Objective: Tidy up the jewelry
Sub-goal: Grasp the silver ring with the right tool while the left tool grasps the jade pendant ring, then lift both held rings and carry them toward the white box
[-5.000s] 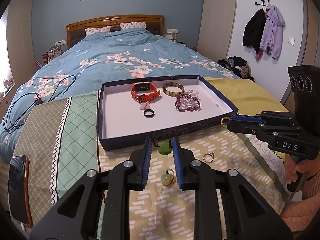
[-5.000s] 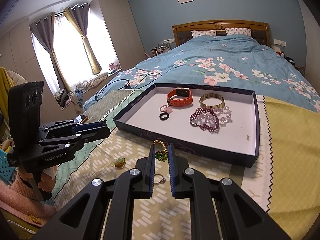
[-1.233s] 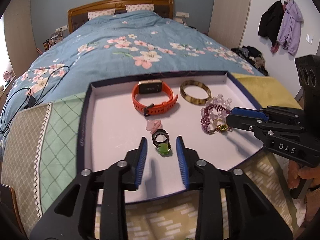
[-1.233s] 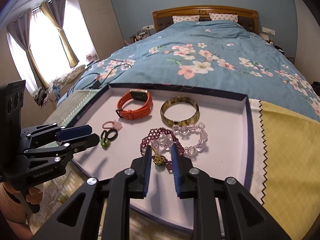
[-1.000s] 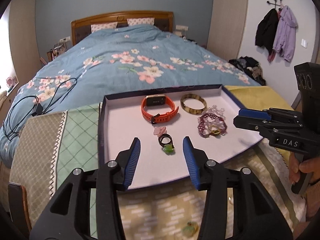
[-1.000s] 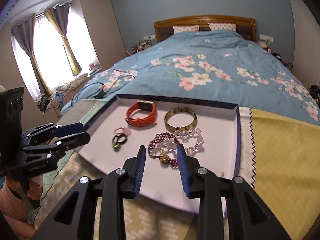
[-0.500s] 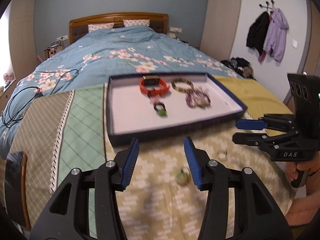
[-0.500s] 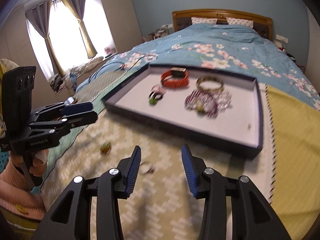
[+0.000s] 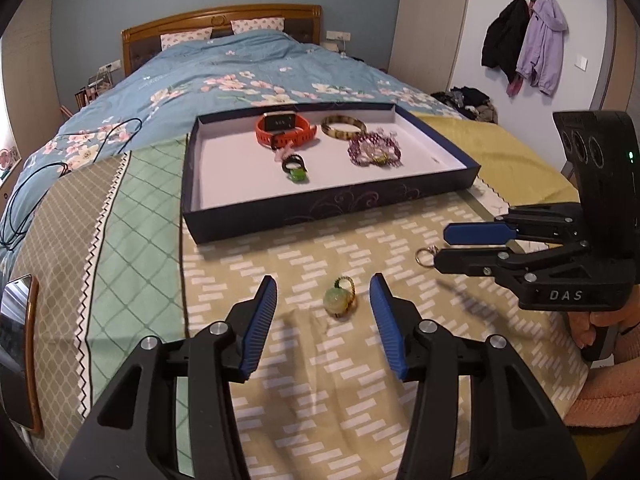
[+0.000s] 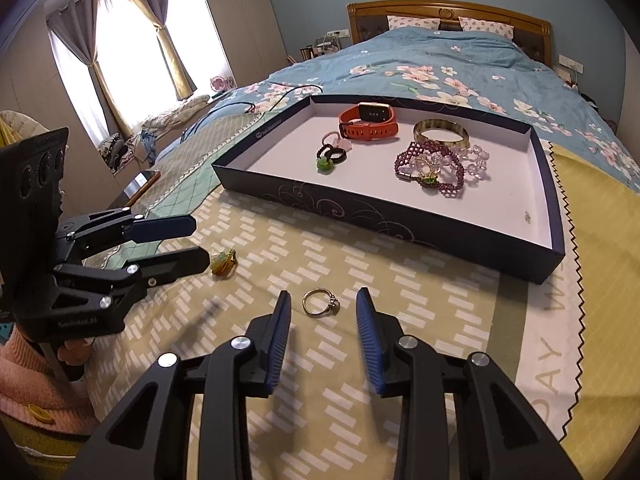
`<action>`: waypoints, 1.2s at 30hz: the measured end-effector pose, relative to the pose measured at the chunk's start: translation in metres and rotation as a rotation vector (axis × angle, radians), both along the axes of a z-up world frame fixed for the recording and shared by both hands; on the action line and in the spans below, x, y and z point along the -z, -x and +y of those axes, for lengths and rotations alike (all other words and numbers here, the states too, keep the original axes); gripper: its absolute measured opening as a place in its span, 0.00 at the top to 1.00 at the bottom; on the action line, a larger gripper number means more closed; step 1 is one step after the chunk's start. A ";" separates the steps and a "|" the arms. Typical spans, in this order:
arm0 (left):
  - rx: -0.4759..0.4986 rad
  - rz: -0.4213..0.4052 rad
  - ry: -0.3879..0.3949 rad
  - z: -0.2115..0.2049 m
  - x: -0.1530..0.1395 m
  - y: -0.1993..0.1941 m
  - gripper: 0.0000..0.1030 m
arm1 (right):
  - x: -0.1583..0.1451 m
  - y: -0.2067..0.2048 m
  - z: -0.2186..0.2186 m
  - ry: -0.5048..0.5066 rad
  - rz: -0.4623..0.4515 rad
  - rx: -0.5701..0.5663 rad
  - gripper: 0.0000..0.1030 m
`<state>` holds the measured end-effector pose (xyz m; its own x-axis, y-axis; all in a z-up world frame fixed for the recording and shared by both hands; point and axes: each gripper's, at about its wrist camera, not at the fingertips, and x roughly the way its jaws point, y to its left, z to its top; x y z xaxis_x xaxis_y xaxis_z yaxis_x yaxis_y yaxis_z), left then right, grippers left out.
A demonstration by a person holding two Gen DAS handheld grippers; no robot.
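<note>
While both grippers are hovering open, each is framing its own piece. The left gripper is bracketing the pendant; the right gripper, jaws closing, is bracketing the ring untouched.

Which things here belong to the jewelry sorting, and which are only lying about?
For the job: tray; watch; bangle; bead bracelets; green pendant between the left claw's fingers; silver ring between the right claw's fingers, which are closing.

Lying about: phone; cable; coats; pillows.
</note>
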<state>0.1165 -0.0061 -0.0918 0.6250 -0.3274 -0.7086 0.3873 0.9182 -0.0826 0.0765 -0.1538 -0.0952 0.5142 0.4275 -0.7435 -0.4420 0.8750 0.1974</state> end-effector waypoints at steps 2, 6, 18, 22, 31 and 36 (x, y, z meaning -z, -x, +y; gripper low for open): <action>0.017 0.011 0.006 -0.002 0.002 0.000 0.54 | 0.000 -0.001 0.000 -0.001 0.007 -0.003 0.76; 0.032 0.040 0.012 -0.005 0.006 -0.003 0.54 | 0.002 -0.005 0.001 0.007 0.021 0.000 0.79; 0.051 0.103 0.013 -0.011 0.016 -0.010 0.65 | 0.003 -0.007 0.002 0.043 0.017 0.010 0.95; 0.049 0.111 0.015 -0.011 0.017 -0.012 0.77 | 0.001 -0.007 -0.001 0.030 0.010 0.012 0.95; 0.040 0.103 0.007 -0.012 0.016 -0.014 0.83 | -0.005 -0.002 -0.010 -0.022 -0.009 0.025 0.95; 0.041 0.091 0.012 -0.014 0.013 -0.011 0.83 | -0.008 0.000 -0.013 -0.047 -0.021 0.028 0.95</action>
<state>0.1280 -0.0197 -0.1045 0.5441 -0.3603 -0.7577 0.4148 0.9005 -0.1303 0.0762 -0.1665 -0.0875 0.5415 0.4470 -0.7120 -0.4217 0.8771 0.2299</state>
